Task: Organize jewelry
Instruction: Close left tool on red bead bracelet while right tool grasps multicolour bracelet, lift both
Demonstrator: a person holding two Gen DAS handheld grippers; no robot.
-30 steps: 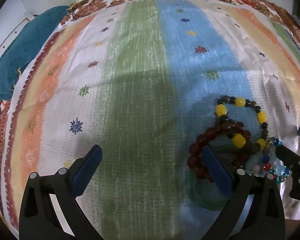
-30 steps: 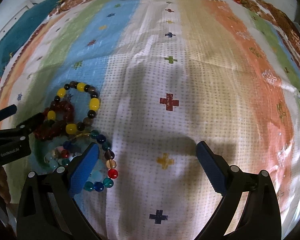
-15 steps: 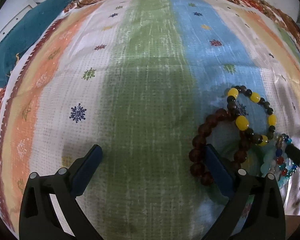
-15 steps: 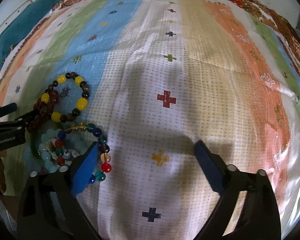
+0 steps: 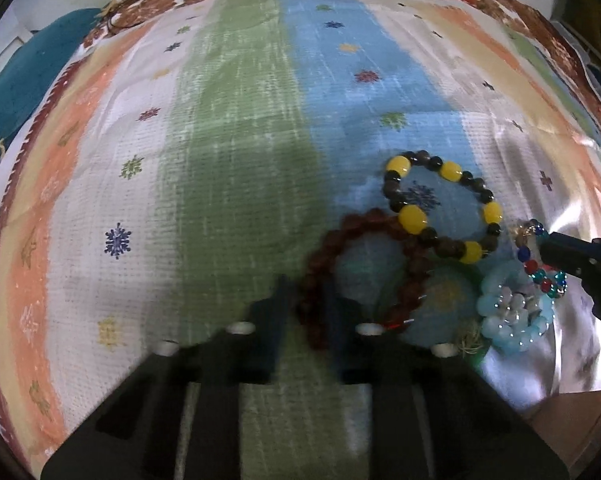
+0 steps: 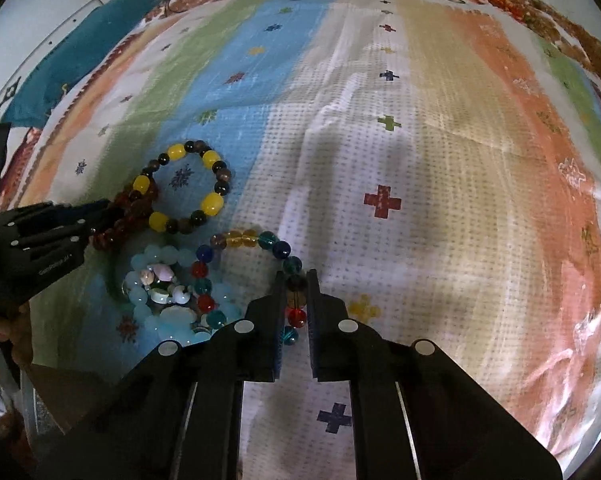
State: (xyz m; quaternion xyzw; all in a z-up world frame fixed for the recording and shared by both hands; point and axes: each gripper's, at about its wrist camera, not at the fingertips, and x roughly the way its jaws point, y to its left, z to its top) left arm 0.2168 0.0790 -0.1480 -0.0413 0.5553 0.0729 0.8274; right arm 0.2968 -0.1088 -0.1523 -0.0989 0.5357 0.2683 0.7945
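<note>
Several bead bracelets lie bunched on a striped cloth. My left gripper [image 5: 306,300] is shut on the dark red-brown bead bracelet [image 5: 320,256], which also shows in the right wrist view [image 6: 116,228]. My right gripper [image 6: 294,292] is shut on the multicoloured glass bead bracelet [image 6: 276,246], seen at the right edge of the left wrist view [image 5: 540,272]. A yellow-and-black bead bracelet [image 5: 412,216] lies flat, overlapping the brown one. A pale blue bead bracelet with shell pieces [image 5: 512,316] lies between the grippers.
The striped cloth [image 6: 440,160] covers the whole surface, with a floral border at the far edge. A teal cushion [image 5: 24,76] lies at the far left. A green ring [image 5: 470,350] lies partly under the bracelets.
Both grippers were open one second ago. Each has moved in and closed: the left on the brown bracelet, the right on the multicoloured bracelet.
</note>
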